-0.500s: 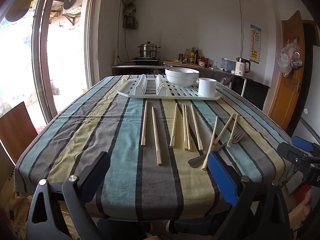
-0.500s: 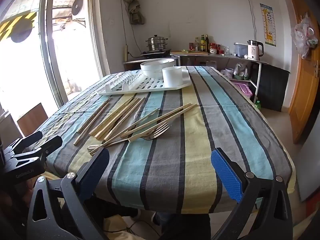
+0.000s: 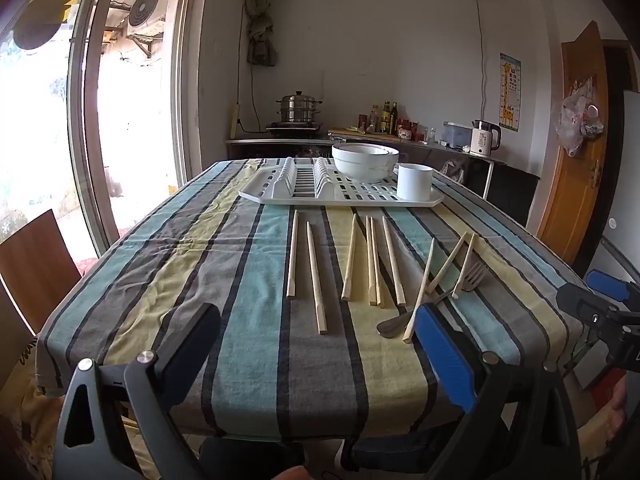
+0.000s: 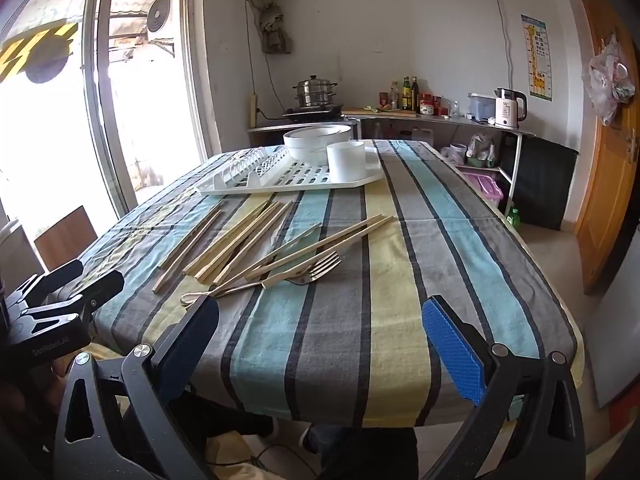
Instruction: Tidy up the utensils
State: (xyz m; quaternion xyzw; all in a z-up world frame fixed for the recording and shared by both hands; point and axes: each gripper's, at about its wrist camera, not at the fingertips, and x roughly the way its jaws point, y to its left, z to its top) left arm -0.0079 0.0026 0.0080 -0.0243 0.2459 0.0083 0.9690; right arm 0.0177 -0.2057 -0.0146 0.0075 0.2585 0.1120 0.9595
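Several wooden chopsticks (image 3: 351, 258) lie side by side on the striped tablecloth (image 3: 248, 320), also in the right wrist view (image 4: 236, 242). A metal fork (image 3: 472, 276) lies at the right among three crossed chopsticks; it shows in the right wrist view (image 4: 316, 270). My left gripper (image 3: 316, 344) is open and empty above the table's near edge. My right gripper (image 4: 320, 332) is open and empty at the near edge, right of the fork. Each gripper shows in the other's view: the right one (image 3: 600, 304) and the left one (image 4: 60, 292).
A white dish rack (image 3: 340, 194) stands at the table's far end with stacked white bowls (image 3: 365, 162) and a white mug (image 3: 414, 181) on it. A wooden chair (image 3: 32, 256) stands at the left. A counter with pot, bottles and kettle (image 3: 484, 138) lines the back wall.
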